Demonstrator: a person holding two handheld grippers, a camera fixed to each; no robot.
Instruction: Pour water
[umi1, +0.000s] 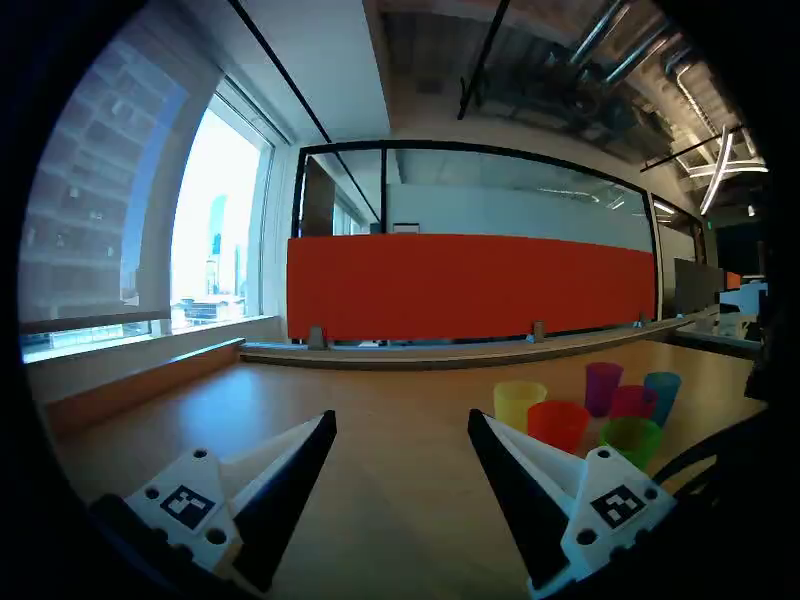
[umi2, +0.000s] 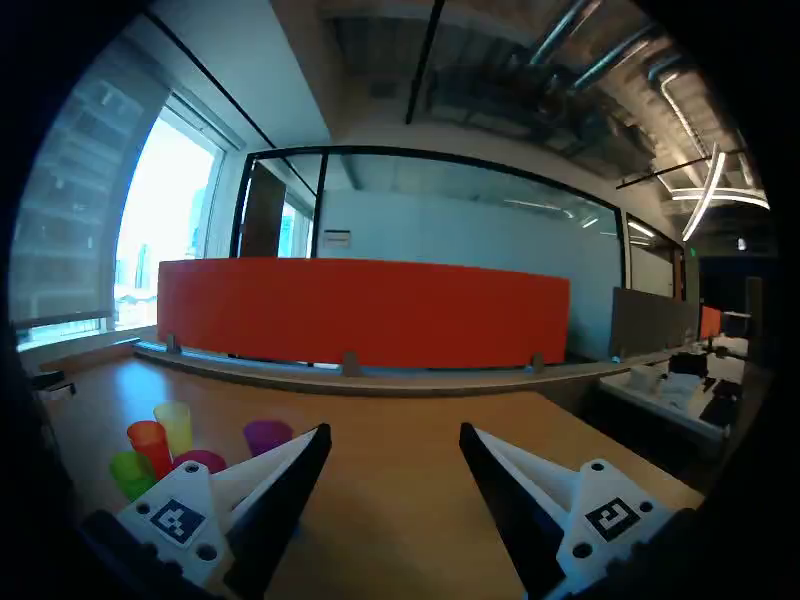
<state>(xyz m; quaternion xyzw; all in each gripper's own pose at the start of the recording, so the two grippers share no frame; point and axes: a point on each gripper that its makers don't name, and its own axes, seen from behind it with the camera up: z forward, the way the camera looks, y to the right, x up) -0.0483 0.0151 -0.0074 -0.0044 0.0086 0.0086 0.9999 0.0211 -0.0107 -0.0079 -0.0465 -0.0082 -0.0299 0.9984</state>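
Six plastic cups stand in a tight cluster on the wooden table (umi1: 400, 500). In the left gripper view they sit to the right, just past the right-hand finger: a yellow cup (umi1: 519, 402), an orange cup (umi1: 558, 424), a purple cup (umi1: 603, 386), a pink cup (umi1: 632, 402), a blue cup (umi1: 662, 393) and a green cup (umi1: 630, 440). All are upright, and the finger hides the bases of the orange and green ones. Whether any holds water cannot be told.

The left gripper (umi1: 402, 418) hovers over bare tabletop with its fingers spread wide and nothing between them.

In the right gripper view the cluster lies low on the left, partly behind the left-hand finger; yellow (umi2: 174, 424), orange (umi2: 150, 445), green (umi2: 131, 472), pink (umi2: 200, 461) and purple (umi2: 267, 436) are visible there. The right gripper (umi2: 394, 430) is likewise spread apart and empty, pointing at open table beside the cups.

An orange divider panel (umi1: 470, 285) runs along the table's far edge, and a bright window (umi1: 215, 240) stands to the left.
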